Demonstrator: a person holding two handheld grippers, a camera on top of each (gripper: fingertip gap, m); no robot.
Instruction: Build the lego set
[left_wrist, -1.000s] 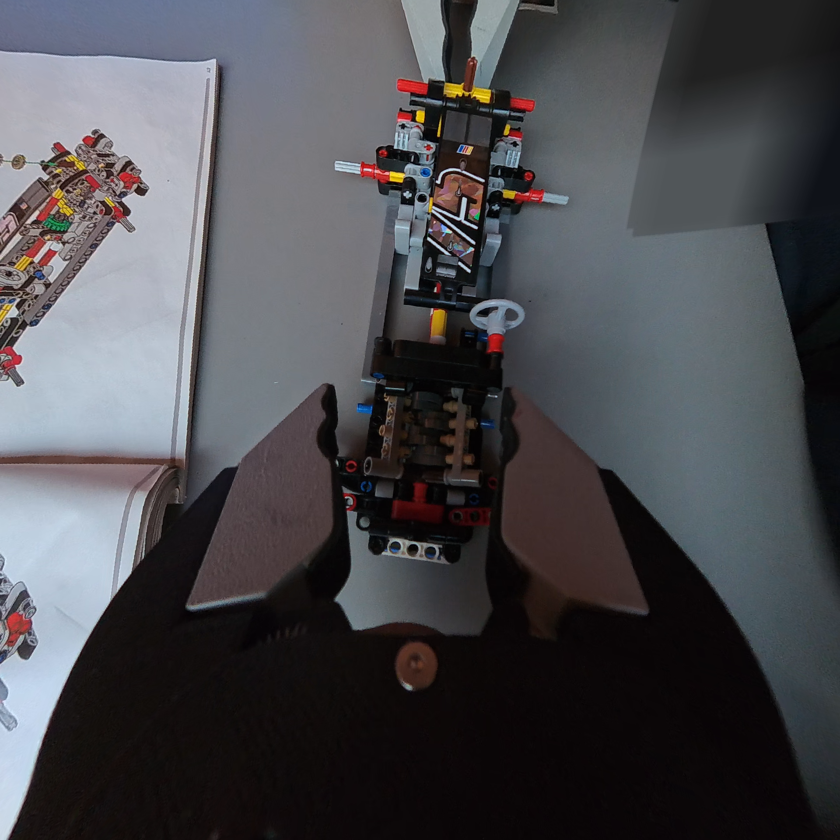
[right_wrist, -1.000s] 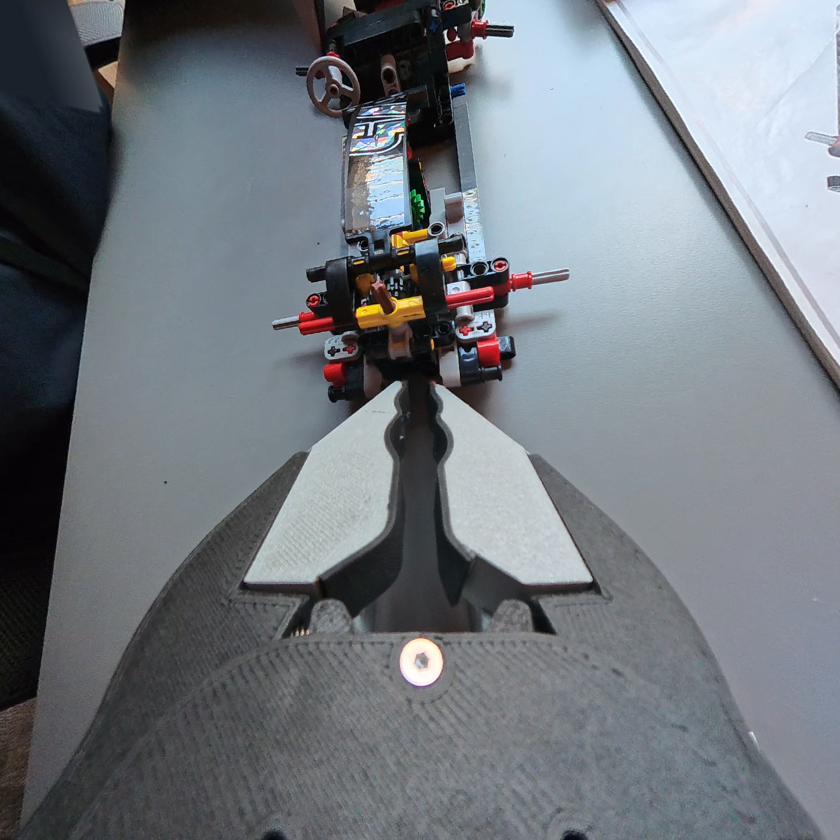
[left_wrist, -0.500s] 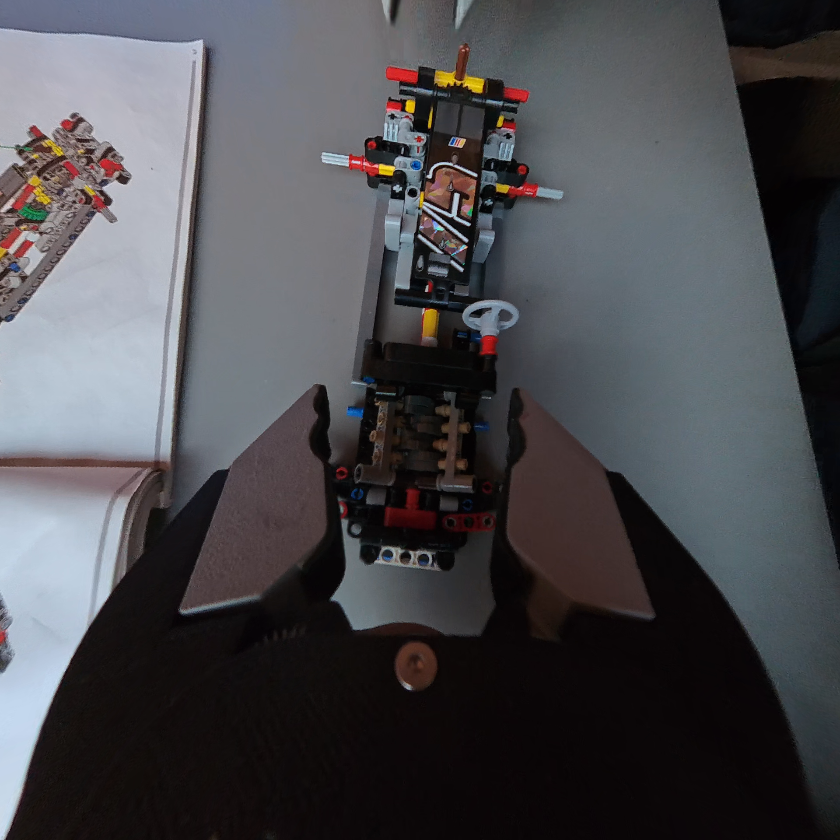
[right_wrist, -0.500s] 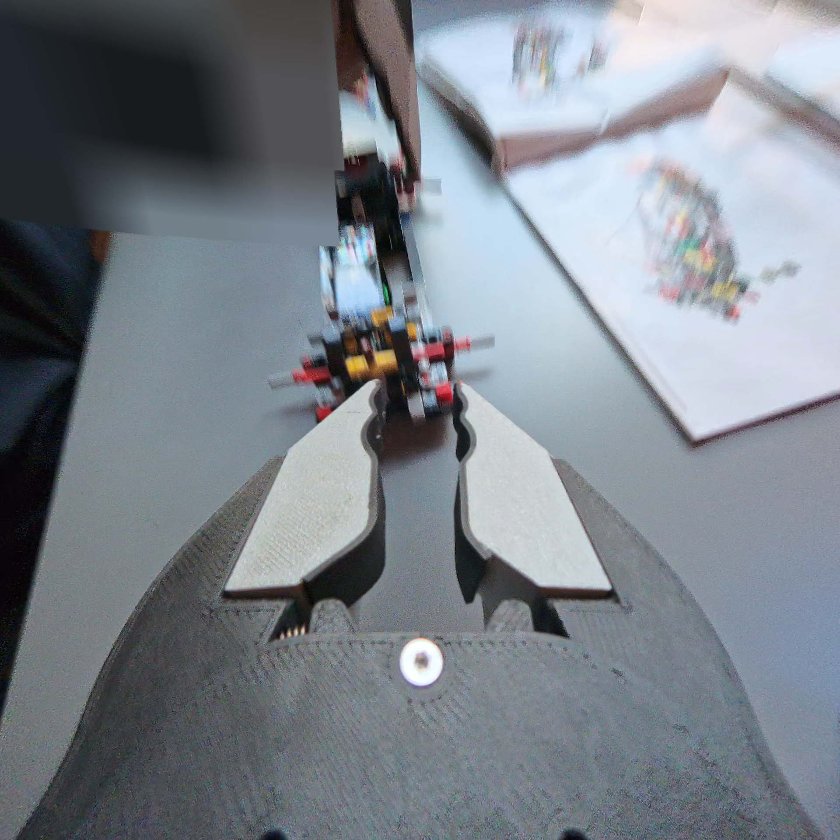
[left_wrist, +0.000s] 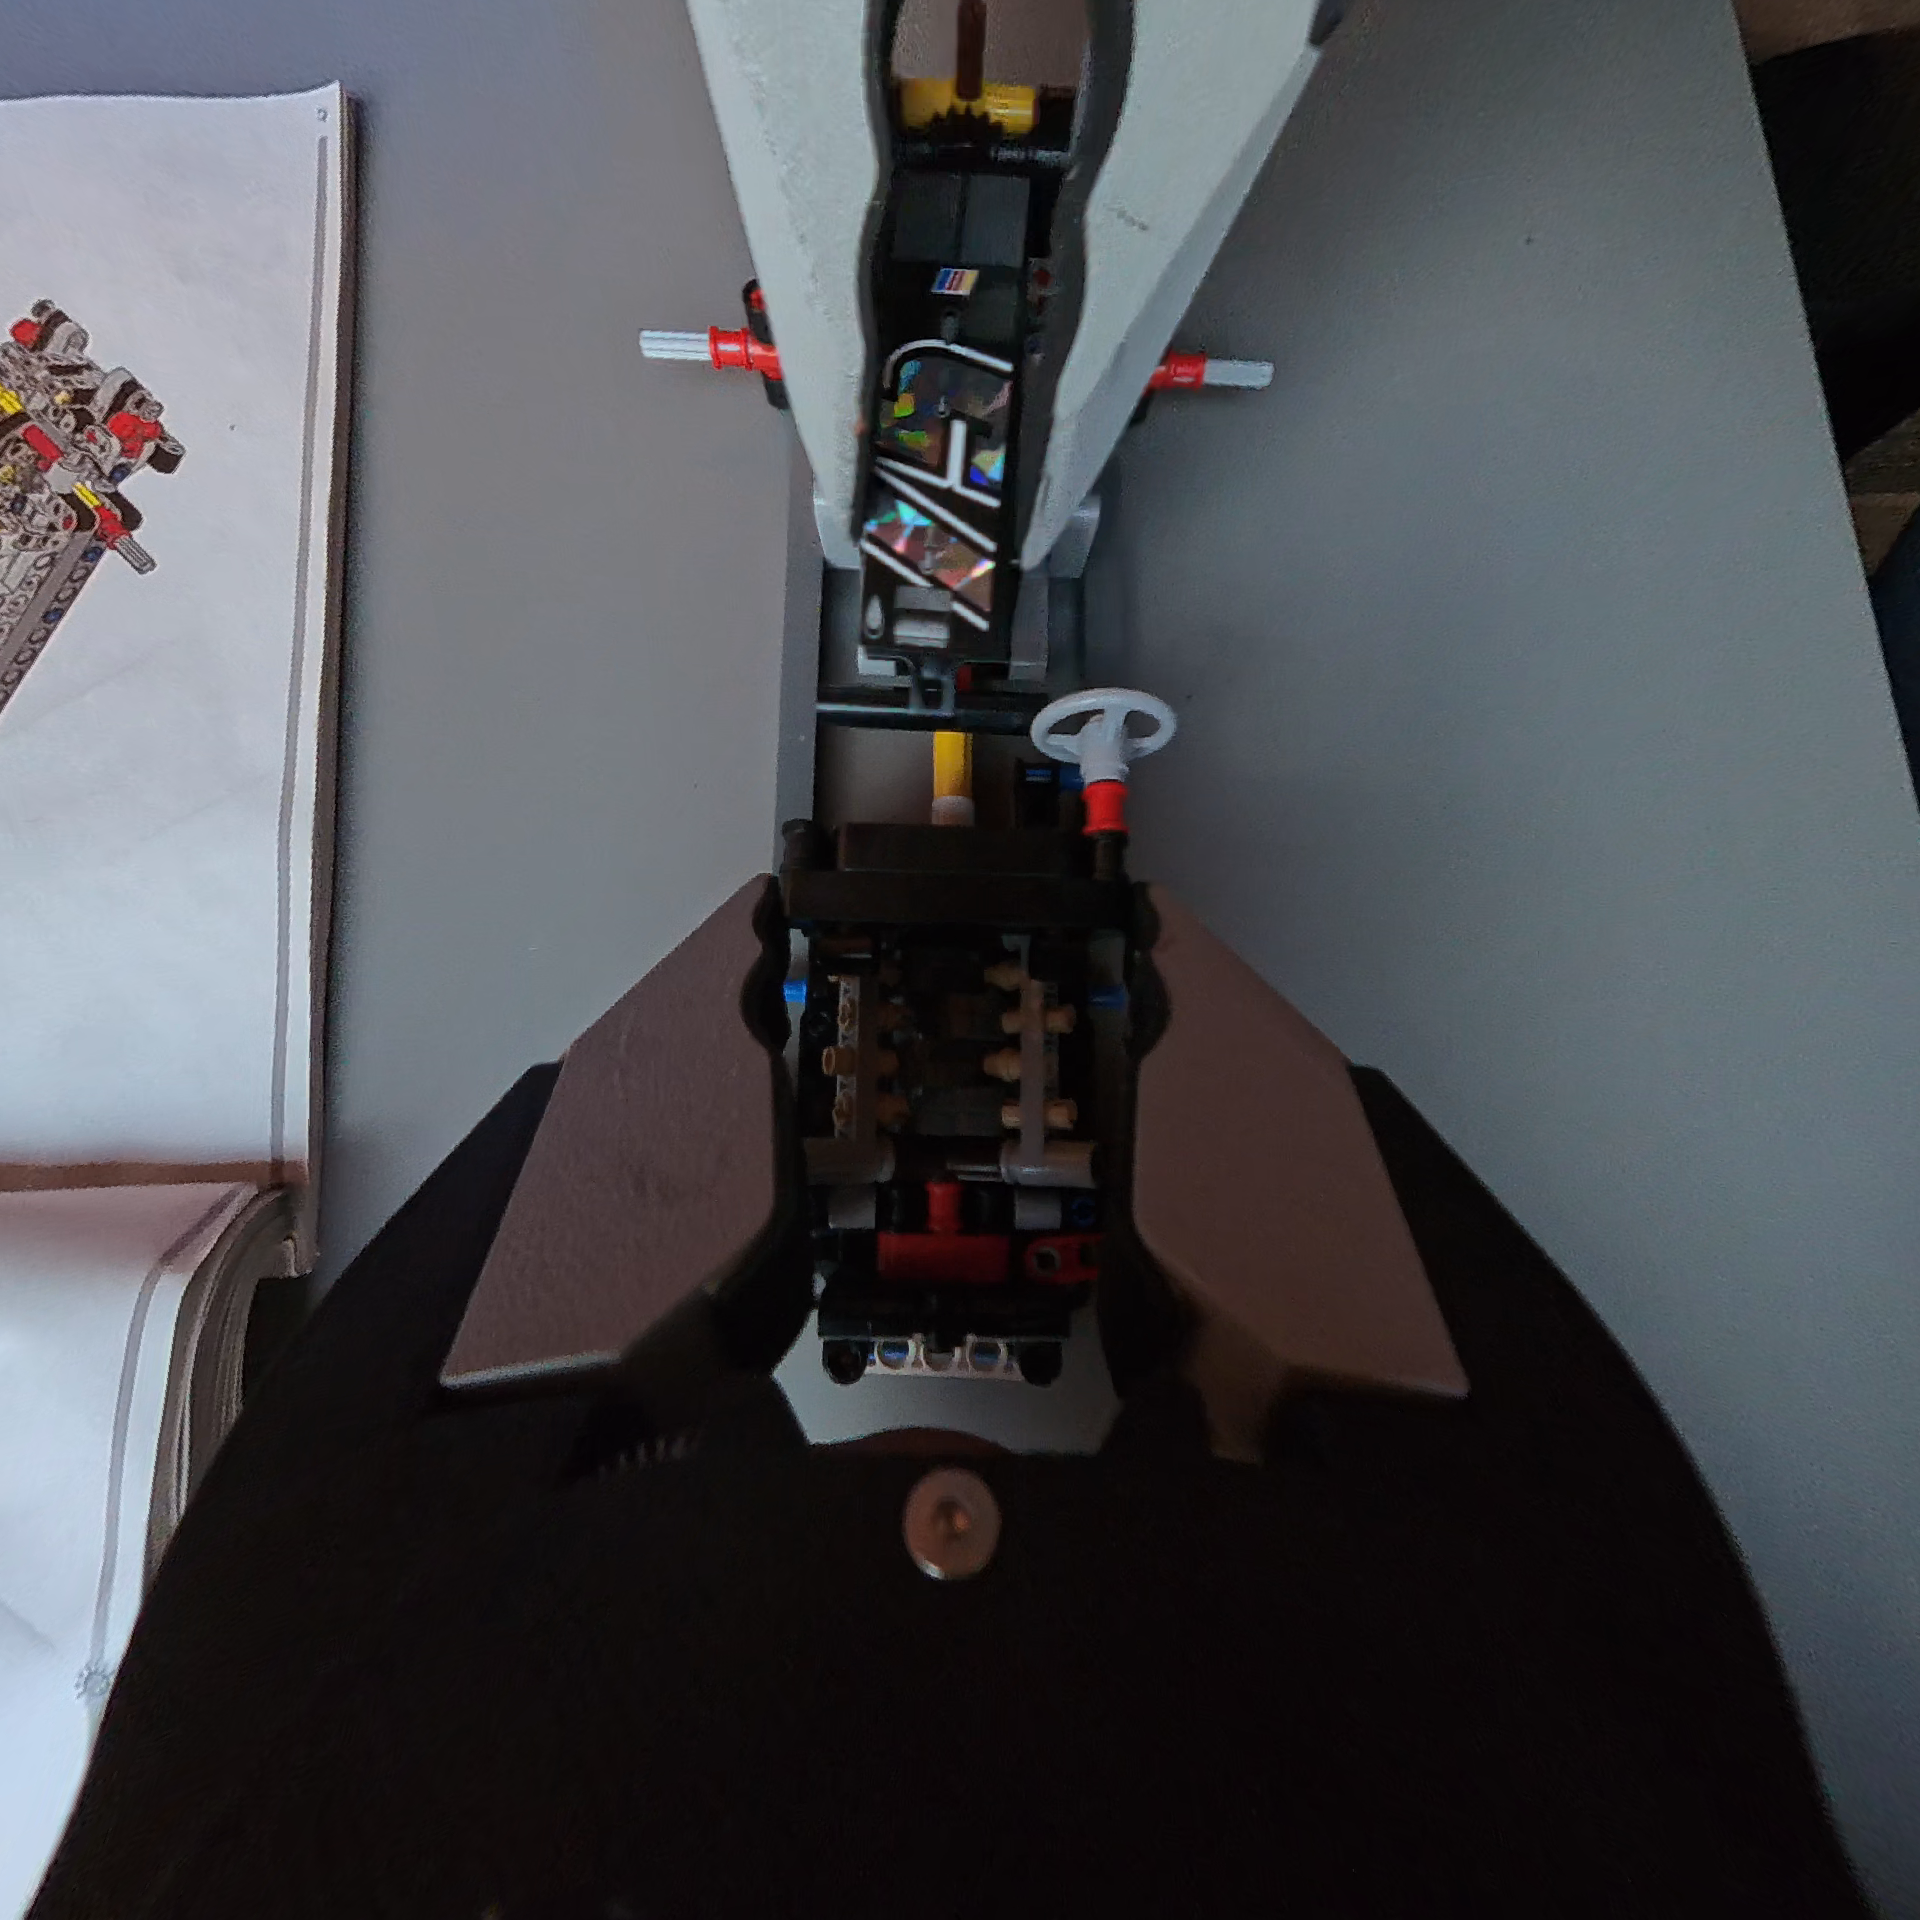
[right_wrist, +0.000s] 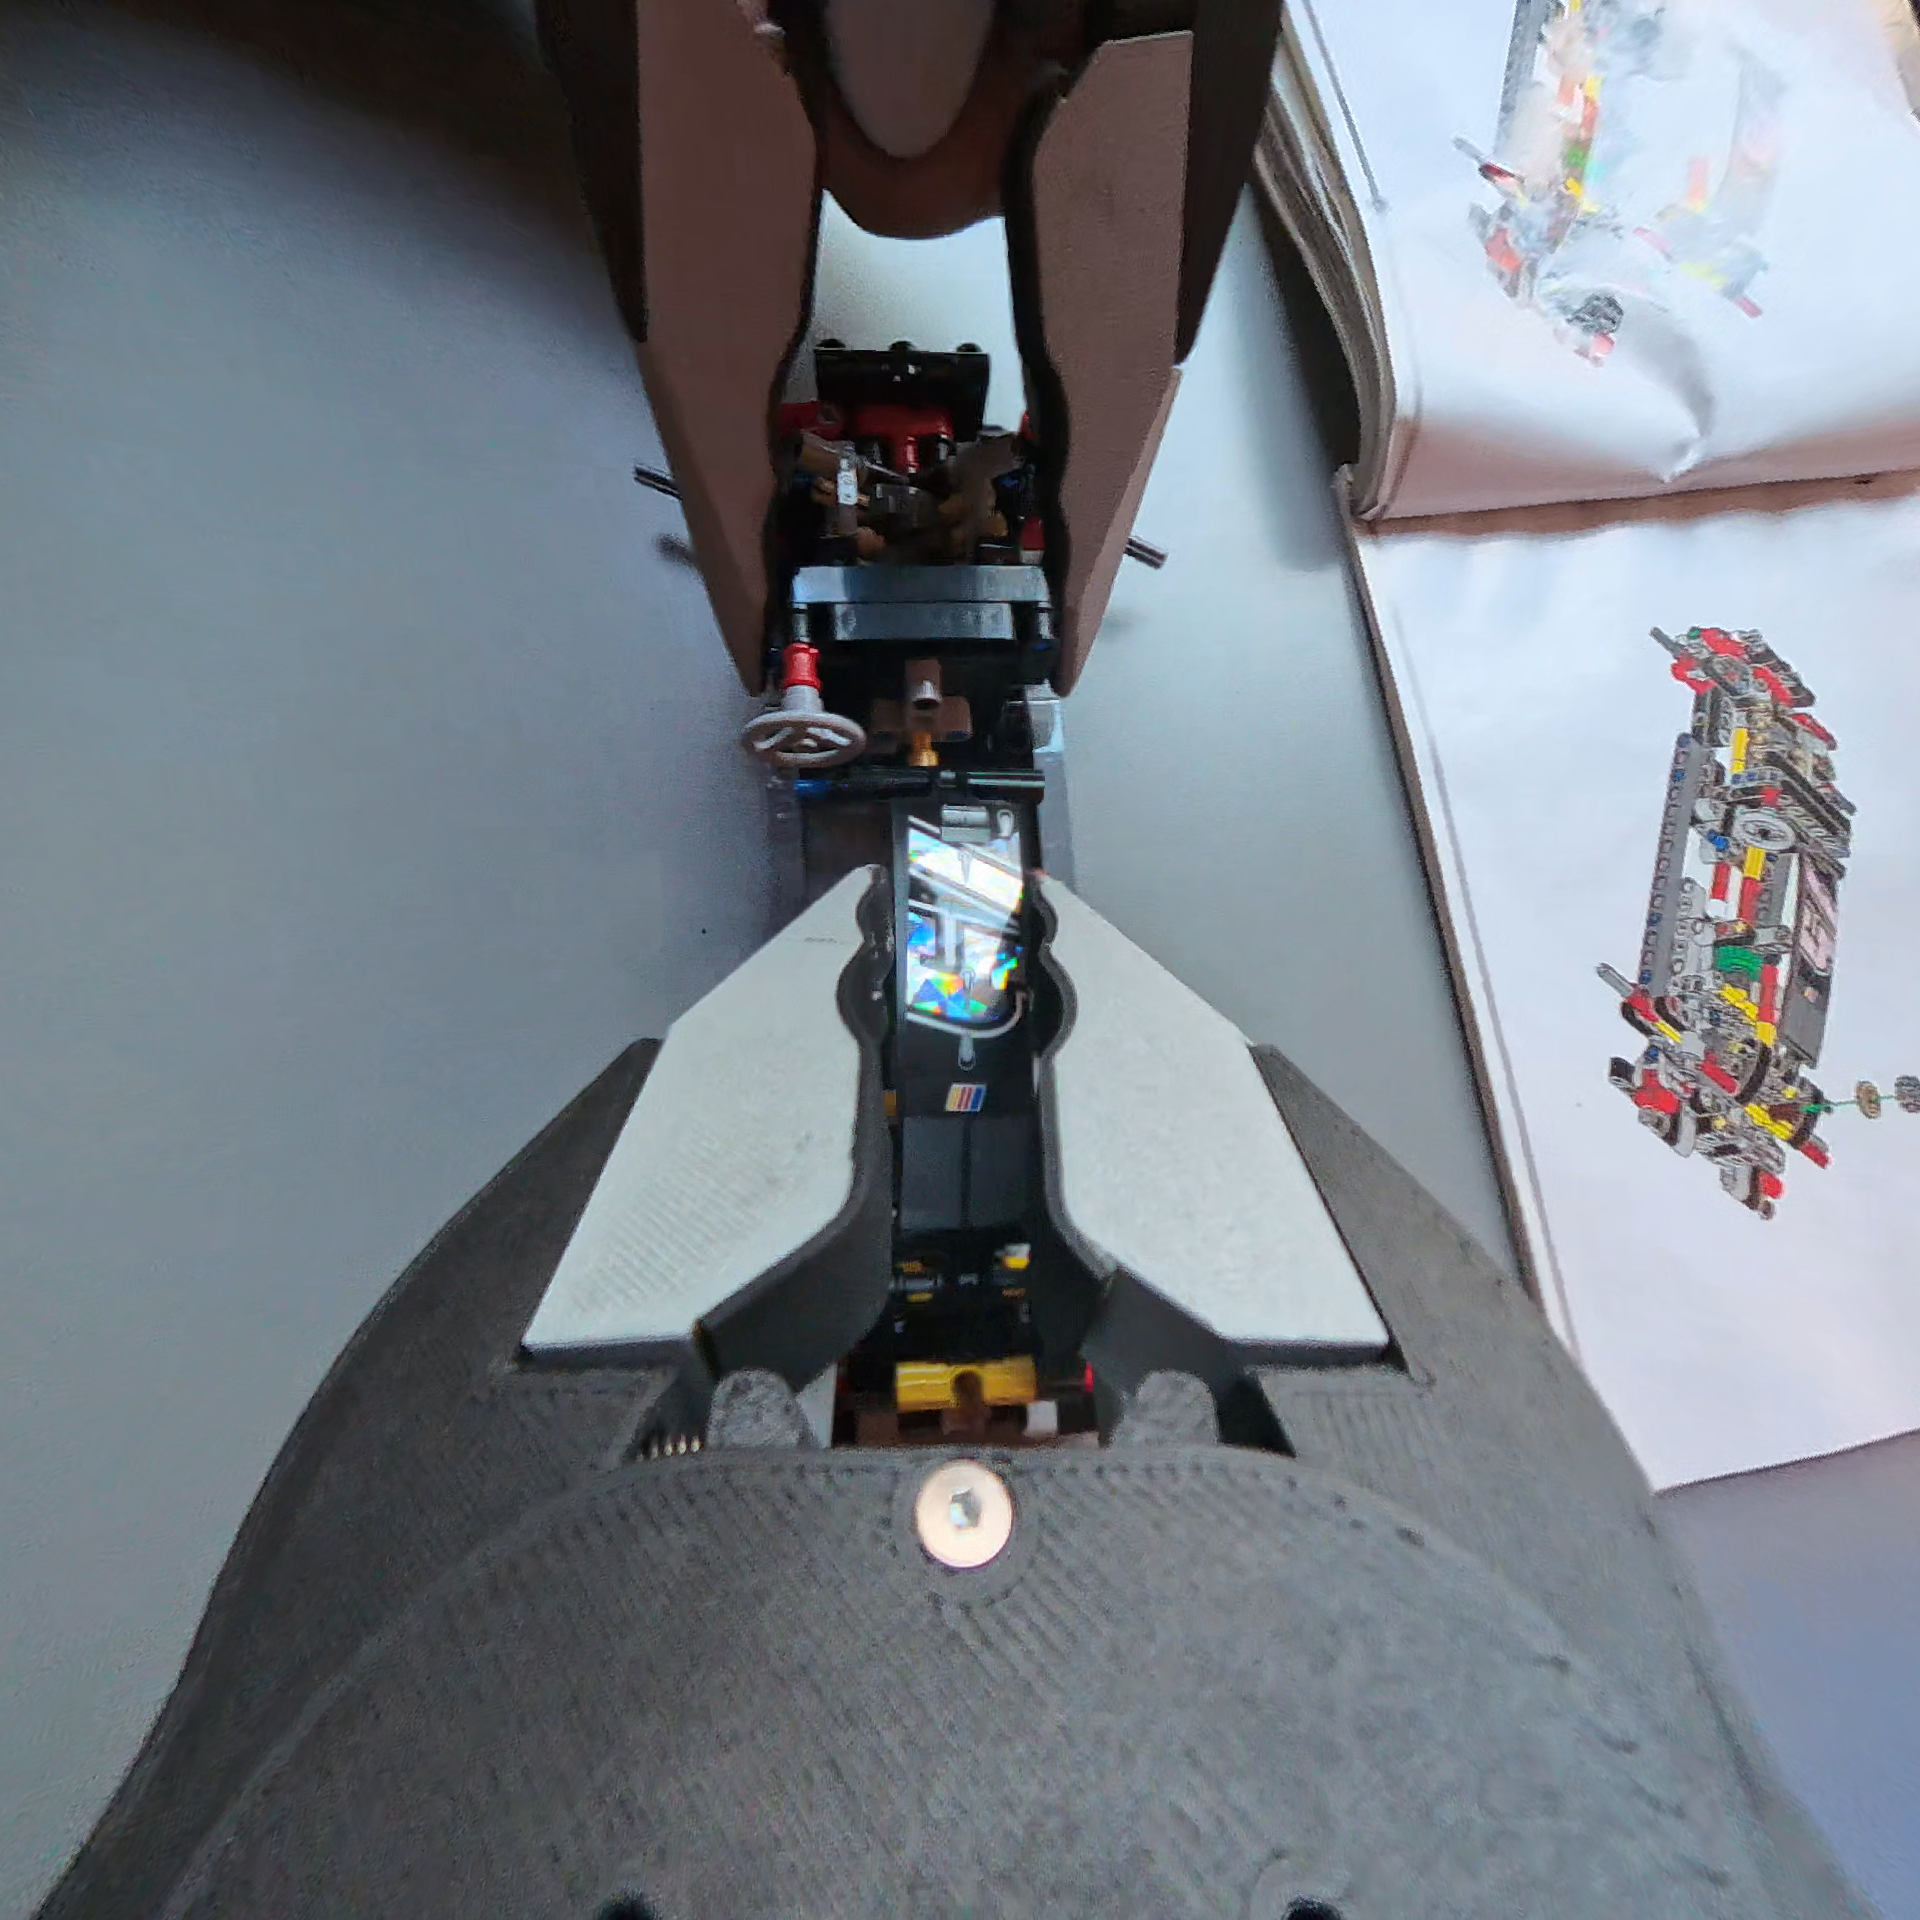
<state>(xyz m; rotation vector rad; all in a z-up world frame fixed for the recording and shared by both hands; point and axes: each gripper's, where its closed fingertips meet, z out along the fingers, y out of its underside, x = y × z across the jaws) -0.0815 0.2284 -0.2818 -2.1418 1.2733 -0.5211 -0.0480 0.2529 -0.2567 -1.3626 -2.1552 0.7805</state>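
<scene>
Both grippers (left_wrist: 961, 914) (right_wrist: 956, 894) clamped on brick chassis (left_wrist: 940, 769), table edge (left_wrist: 1808, 416) near right.

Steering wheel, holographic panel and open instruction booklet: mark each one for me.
Steering wheel (left_wrist: 1103, 727), left wrist view, on its rim.
Holographic panel (right_wrist: 961, 940), right wrist view, on its shiny face.
Instruction booklet (right_wrist: 1621, 790), right wrist view, on the open page.

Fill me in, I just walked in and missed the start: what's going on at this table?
A person is working two handheld grippers on a long brick-built car chassis lying on a grey table. The left gripper straddles the engine end, its fingers against the black frame on both sides. The right gripper comes from the opposite end, closed around the narrow black panel with the shiny sticker. An open instruction booklet lies alongside.
</scene>
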